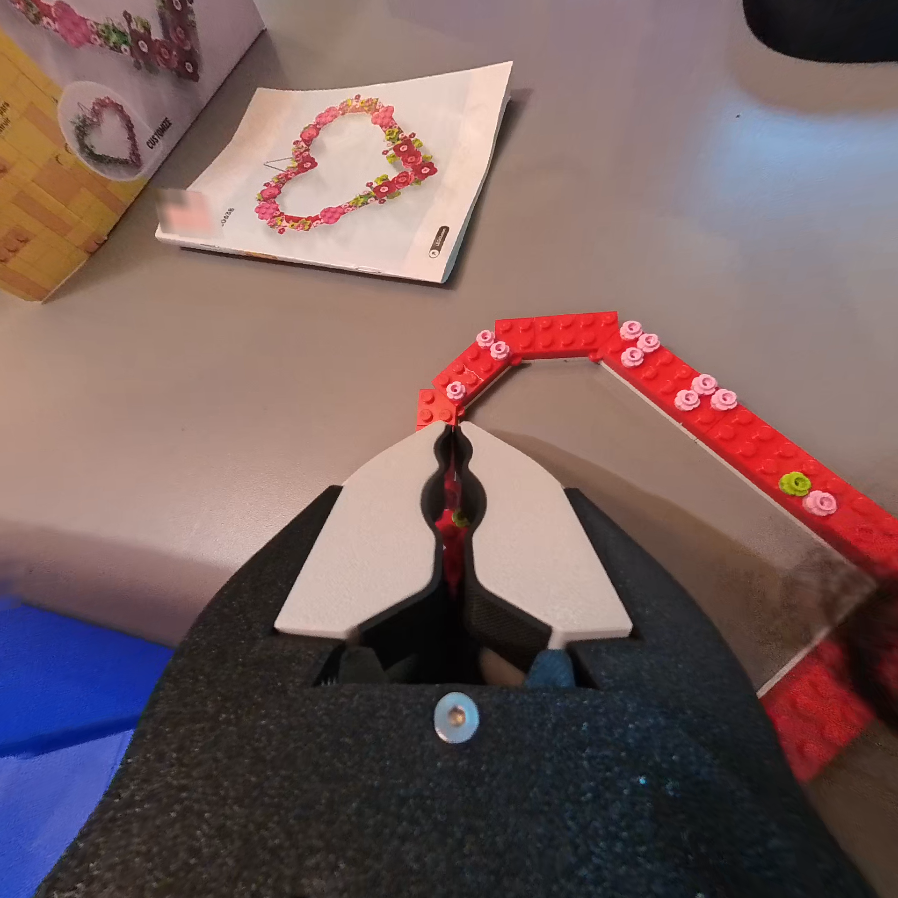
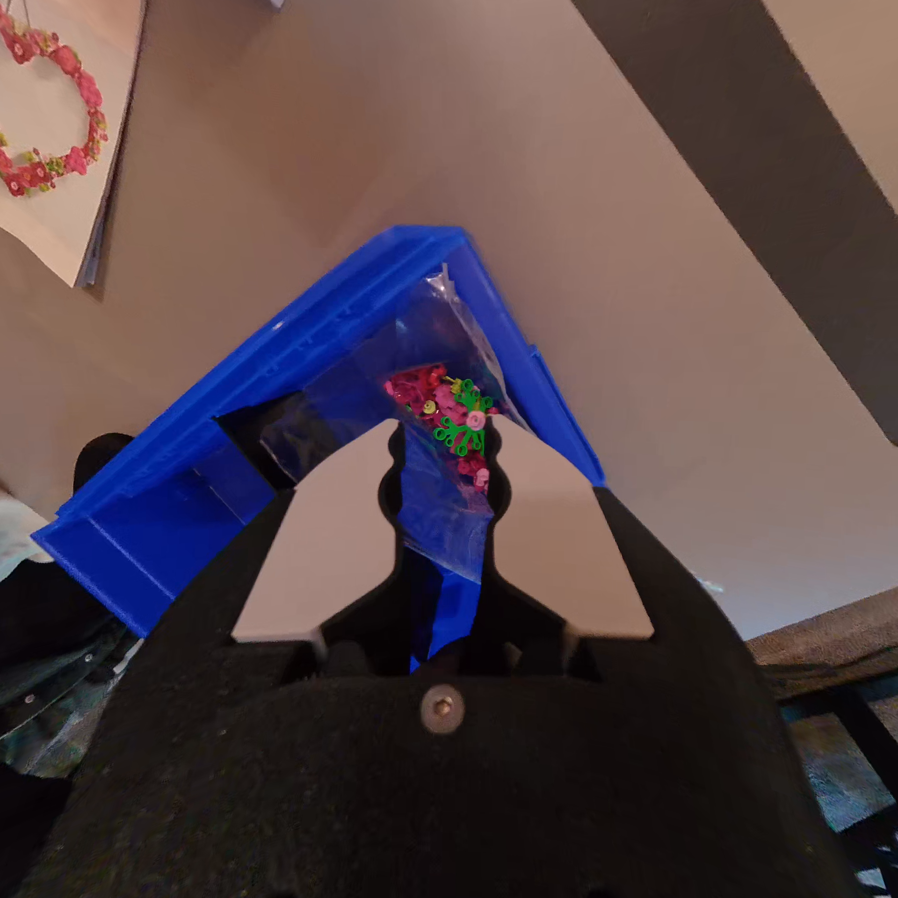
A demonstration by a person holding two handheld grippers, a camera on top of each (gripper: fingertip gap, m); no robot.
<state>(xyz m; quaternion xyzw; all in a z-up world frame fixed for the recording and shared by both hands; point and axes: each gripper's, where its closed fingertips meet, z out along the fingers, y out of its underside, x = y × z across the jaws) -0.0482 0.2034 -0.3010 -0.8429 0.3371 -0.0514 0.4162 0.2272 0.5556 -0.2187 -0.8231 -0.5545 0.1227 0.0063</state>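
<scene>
My left gripper [image 1: 454,427] is shut on a red brick frame [image 1: 559,335], and the frame's edge runs between its grey fingers [image 1: 379,534]. The frame bends round to the right and carries small pink flower studs [image 1: 704,391] and a lime green stud [image 1: 794,483]. My right gripper [image 2: 442,425] is open and empty, with its tips just above a clear plastic bag [image 2: 437,515] inside a blue bin [image 2: 316,335]. The bag holds several small red, pink and green pieces [image 2: 437,398].
An instruction booklet [image 1: 364,146] with a flower heart on its cover lies on the grey table [image 1: 631,194], and it also shows in the right wrist view [image 2: 48,121]. A printed box [image 1: 73,121] stands at the far left. The blue bin's corner [image 1: 58,680] is at lower left. A dark object [image 1: 826,29] is at top right. Across from one pair of fingers to the other is roughly 45 cm.
</scene>
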